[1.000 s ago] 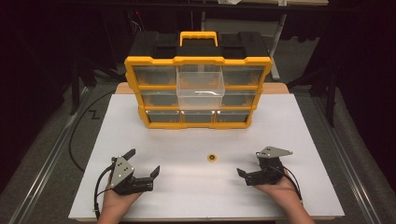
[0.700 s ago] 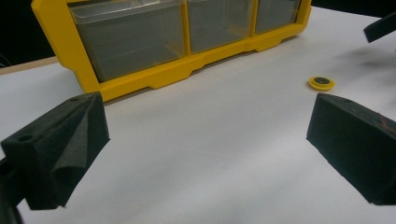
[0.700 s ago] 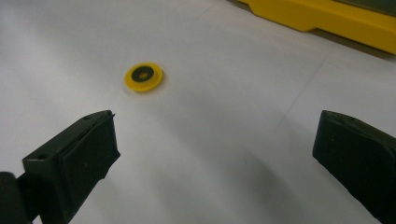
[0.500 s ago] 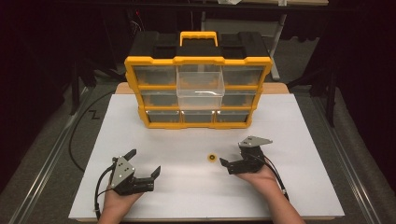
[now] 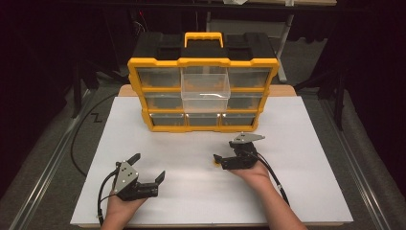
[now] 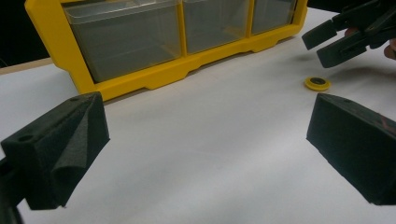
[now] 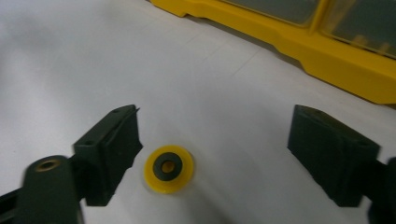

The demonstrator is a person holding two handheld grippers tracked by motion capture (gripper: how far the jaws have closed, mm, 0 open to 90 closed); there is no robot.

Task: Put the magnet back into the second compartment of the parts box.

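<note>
A small yellow disc with a black centre [image 7: 168, 168] lies flat on the white table top [image 5: 306, 143]. My right gripper [image 7: 215, 135] is open and low over it. The disc sits between the jaws, close to the left one and not touching it. In the high view the right gripper [image 5: 220, 160] points left at mid-table and covers most of the disc. My left gripper [image 5: 147, 166] rests open and holds nothing near the front left. Its own view [image 6: 205, 126] shows the disc [image 6: 317, 83] ahead on the right, just under the right gripper [image 6: 336, 42].
A yellow and black drawer organizer [image 5: 203, 91] stands at the back of the table. One clear drawer [image 5: 206, 93] in its middle column is pulled out and looks empty. A black cable [image 5: 81, 139] trails off the left side.
My right gripper has moved left and slightly away from the person, from the front right to the disc. The left gripper and the organizer have stayed still.
</note>
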